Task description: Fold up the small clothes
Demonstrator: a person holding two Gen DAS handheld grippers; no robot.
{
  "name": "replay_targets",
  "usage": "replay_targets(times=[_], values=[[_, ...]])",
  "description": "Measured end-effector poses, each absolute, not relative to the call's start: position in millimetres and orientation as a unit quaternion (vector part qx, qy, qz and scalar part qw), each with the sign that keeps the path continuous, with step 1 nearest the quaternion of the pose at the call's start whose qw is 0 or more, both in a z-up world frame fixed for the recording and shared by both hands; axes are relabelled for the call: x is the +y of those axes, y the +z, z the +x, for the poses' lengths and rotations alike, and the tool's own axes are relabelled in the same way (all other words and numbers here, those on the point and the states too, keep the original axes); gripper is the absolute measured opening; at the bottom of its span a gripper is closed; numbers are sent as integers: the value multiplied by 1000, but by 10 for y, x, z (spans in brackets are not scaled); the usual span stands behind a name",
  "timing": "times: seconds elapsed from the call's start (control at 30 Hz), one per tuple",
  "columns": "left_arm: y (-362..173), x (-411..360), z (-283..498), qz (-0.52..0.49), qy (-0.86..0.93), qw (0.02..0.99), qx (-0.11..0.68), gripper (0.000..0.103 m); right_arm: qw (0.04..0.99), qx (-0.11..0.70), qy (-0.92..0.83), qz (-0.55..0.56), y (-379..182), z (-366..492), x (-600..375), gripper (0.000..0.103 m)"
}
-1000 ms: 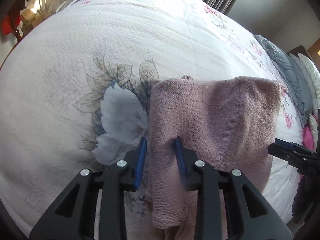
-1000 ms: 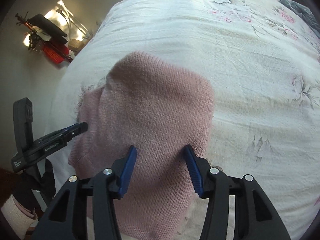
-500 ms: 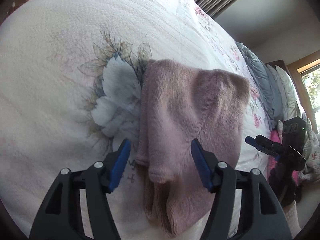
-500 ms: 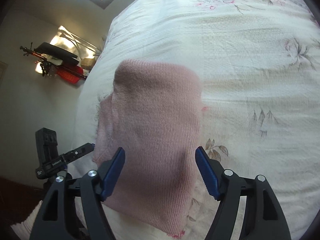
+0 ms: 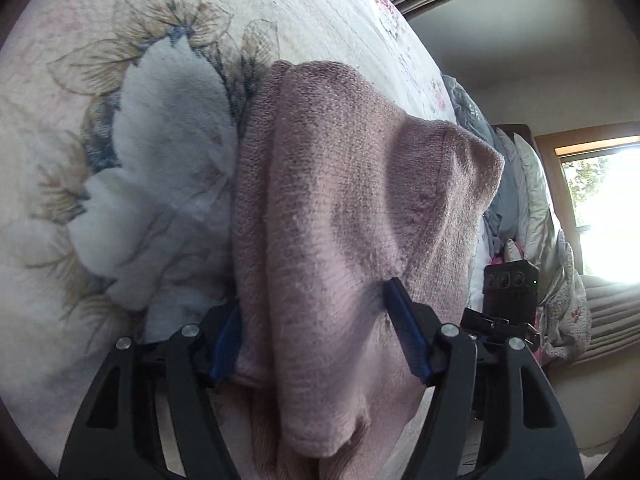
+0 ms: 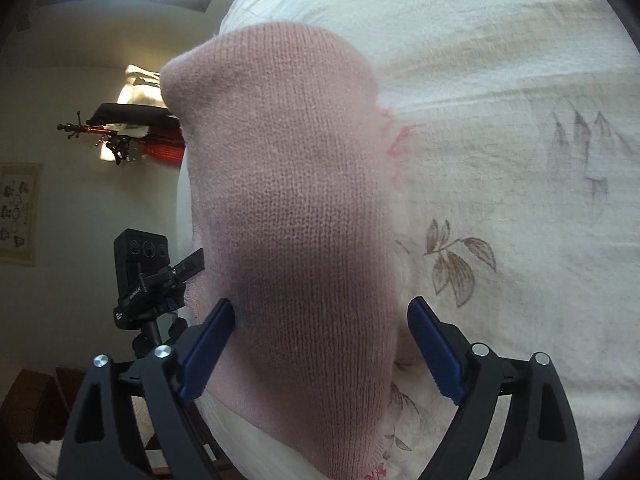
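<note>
On the bed point(image 5: 320, 16), near its front edge, lies the pink knit point(image 5: 352, 208), already folded into a thick bundle with a layered edge on its left side. It sits on a floral quilt, partly over a big pale flower print point(image 5: 160, 168).

Left claw point(image 5: 320, 332): jaws spread wide, released, straddling the knit's near end. Its left finger sits just beside or touching the bundle's left edge and its right finger lies against the top fabric. Nothing pinched.

Right claw point(image 6: 320, 348): also released, jaws wide apart over the knit point(image 6: 292, 220) seen from the other side. Left finger is close against the fabric, right finger clear of it over the quilt point(image 6: 520, 80).

Each claw shows at the edge of the other's view, so they flank the knit's two ends.

Step in hand, my read: regrip the near hem for another fold, or final tidy. To do it well:
- slide one finger under all layers at each near corner, not just the top ply
- close both claws evenly so the stack doesn't shear
- lift low and carry toward the far edge, keeping side edges aligned
- avoid dragging the quilt along

Risk: knit is soft and thick, so layers may slip or bunch when clamped off-centre.
</note>
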State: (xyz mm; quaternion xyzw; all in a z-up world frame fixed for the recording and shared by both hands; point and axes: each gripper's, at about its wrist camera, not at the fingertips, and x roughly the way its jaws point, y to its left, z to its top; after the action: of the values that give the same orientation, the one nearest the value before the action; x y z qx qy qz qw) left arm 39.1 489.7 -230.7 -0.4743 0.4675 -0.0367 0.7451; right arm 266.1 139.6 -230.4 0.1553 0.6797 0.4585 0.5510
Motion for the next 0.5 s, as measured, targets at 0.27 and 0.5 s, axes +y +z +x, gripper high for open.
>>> replay_targets(times=[0.27, 0.5], values=[[-2364, 4795, 353, -477, -63, 746, 460, 41, 523, 670, 486, 205, -2441, 2641, 1526, 80], [-2203, 4702, 147, -516, -107, 742, 416, 37, 507, 639, 525, 241, -2126, 2589, 1219, 59]])
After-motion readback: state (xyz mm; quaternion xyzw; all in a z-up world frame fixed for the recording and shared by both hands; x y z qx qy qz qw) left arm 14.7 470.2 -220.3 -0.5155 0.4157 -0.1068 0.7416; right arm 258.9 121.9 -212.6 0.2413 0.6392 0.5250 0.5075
